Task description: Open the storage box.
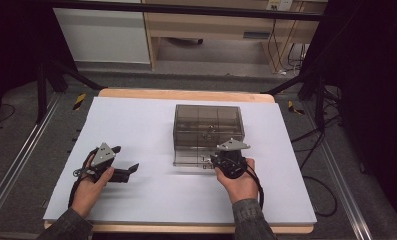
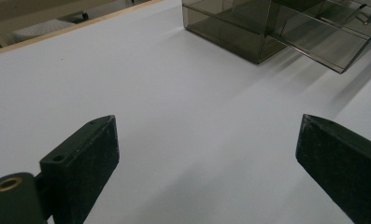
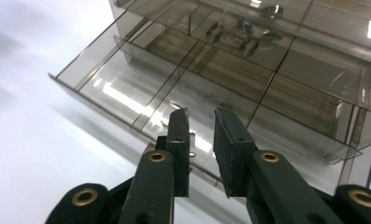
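Right gripper view: my right gripper (image 3: 199,114) is hovering over the smoky drawer box's (image 3: 248,70) pulled-out drawer (image 3: 127,88) — jaws nearly together, pinching nothing. My left gripper (image 2: 206,140) is resting spread wide on the white table (image 2: 174,93).

Left gripper (image 1: 128,171) wide open; right gripper (image 3: 202,116) nearly closed.

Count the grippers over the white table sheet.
2. The left gripper lies near the sheet's left side, jaws wide apart. The right gripper is at the pulled-out drawer of the smoked plastic box.

Black jaws, brass rivets, grey sleeves
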Available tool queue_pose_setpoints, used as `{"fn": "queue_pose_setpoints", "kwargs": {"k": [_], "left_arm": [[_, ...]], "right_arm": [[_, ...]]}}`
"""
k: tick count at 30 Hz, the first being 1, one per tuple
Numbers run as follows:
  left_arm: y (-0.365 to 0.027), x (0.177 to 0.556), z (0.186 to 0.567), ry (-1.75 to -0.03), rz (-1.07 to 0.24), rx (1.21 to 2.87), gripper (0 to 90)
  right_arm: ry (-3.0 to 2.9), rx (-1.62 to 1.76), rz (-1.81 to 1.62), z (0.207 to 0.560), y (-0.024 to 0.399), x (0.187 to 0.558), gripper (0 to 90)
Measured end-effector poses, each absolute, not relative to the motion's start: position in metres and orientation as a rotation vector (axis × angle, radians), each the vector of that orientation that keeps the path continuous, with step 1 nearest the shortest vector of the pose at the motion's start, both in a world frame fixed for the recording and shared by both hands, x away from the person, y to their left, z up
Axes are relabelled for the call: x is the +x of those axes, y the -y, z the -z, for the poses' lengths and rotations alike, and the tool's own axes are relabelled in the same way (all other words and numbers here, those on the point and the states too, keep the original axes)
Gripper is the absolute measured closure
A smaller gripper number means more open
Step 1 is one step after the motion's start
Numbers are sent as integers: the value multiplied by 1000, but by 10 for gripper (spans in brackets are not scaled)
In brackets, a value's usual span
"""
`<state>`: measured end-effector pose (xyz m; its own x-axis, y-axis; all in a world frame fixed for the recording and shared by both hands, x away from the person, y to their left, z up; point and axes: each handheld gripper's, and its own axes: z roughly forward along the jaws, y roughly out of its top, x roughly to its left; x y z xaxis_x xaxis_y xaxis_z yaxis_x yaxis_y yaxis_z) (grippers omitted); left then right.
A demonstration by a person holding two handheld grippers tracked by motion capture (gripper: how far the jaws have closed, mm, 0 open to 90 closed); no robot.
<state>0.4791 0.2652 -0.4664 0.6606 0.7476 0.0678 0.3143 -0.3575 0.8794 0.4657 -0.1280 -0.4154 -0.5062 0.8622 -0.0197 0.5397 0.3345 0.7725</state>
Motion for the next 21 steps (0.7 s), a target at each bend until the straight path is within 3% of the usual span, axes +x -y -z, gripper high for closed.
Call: {"fn": "queue_pose_setpoints", "kwargs": {"k": [11,14,21], "left_arm": [[-258,475,459,-823,-606,1927,53],[-249,476,455,-842,-550,1915,56],[-234,480,436,-859,-576,1916,107]], "right_arm": [[-2149,1159,-1113,431,139,448,855],[-2129,1133,-1155,434,145,440,867],[-2093,1117,-1204,448,153,426,897]]}}
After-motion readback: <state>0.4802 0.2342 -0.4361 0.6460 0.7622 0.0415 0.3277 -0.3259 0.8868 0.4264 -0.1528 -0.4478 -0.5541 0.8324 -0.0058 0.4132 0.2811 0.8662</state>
